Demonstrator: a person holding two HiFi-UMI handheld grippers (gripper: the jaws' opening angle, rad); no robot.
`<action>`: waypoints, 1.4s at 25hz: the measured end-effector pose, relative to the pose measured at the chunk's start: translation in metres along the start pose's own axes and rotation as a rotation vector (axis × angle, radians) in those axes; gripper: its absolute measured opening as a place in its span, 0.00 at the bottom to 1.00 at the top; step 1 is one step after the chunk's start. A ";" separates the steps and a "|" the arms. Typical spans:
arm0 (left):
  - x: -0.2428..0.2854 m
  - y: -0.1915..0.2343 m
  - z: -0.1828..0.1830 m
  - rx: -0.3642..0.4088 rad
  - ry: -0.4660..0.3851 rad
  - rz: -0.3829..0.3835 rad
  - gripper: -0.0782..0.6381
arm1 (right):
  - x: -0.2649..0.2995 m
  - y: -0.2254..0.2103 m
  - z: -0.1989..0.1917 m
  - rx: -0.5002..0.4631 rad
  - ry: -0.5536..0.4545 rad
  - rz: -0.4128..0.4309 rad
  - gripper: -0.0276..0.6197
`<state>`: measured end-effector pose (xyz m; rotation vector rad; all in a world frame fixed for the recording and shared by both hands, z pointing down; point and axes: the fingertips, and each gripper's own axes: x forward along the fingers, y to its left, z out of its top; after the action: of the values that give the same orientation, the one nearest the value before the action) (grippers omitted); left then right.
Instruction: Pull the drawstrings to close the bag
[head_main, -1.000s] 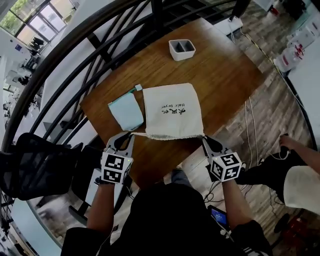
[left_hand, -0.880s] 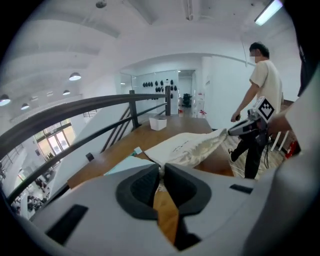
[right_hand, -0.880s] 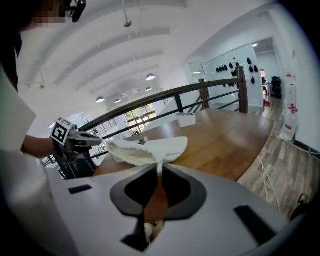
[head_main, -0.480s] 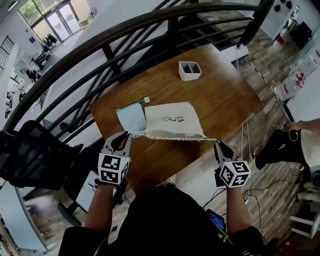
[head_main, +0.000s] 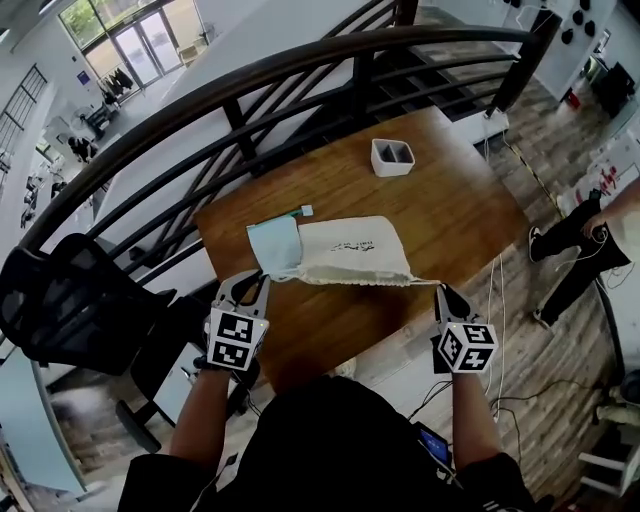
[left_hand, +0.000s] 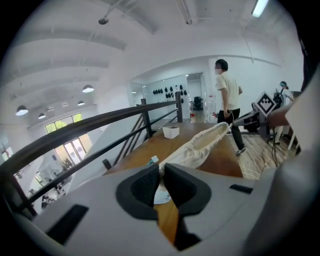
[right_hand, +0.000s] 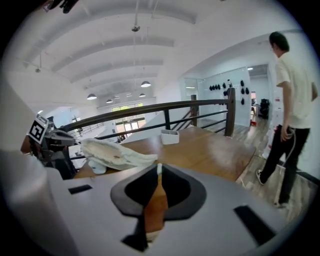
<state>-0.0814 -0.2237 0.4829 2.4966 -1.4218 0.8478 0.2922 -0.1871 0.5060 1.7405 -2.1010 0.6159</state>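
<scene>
A cream cloth bag (head_main: 350, 260) with dark print lies on the brown table (head_main: 450, 215), its gathered mouth toward me. My left gripper (head_main: 256, 287) is shut on the drawstring at the bag's left corner. A thin taut drawstring (head_main: 425, 283) runs from the right corner to my right gripper (head_main: 443, 293), which is shut on it. In the left gripper view the bag (left_hand: 200, 146) stretches away from the closed jaws of the left gripper (left_hand: 161, 172). In the right gripper view a white string (right_hand: 159, 169) shows between the closed jaws, and the bag (right_hand: 115, 152) hangs at the left.
A light blue pouch (head_main: 275, 244) lies against the bag's left side. A white two-cell container (head_main: 393, 157) stands at the table's far side. A dark railing (head_main: 250, 90) curves behind the table. A black chair (head_main: 60, 310) is at the left; a person (head_main: 580, 240) stands at the right.
Both grippers have moved apart, the right one farther right. The bag's mouth has drawn together and the bag looks shorter and bunched. The right drawstring now shows as a longer taut line.
</scene>
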 end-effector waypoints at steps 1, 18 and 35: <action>-0.002 0.008 -0.005 -0.021 0.005 0.017 0.16 | 0.000 -0.013 0.000 0.027 -0.004 -0.026 0.07; -0.003 0.014 -0.018 -0.073 0.019 0.010 0.16 | 0.005 -0.029 0.019 0.077 -0.054 -0.159 0.07; 0.000 0.031 -0.026 -0.293 0.007 0.033 0.16 | -0.001 -0.072 0.013 0.229 -0.074 -0.255 0.07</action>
<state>-0.1176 -0.2304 0.4997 2.2557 -1.4686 0.6015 0.3631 -0.2039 0.5022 2.1441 -1.8707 0.7498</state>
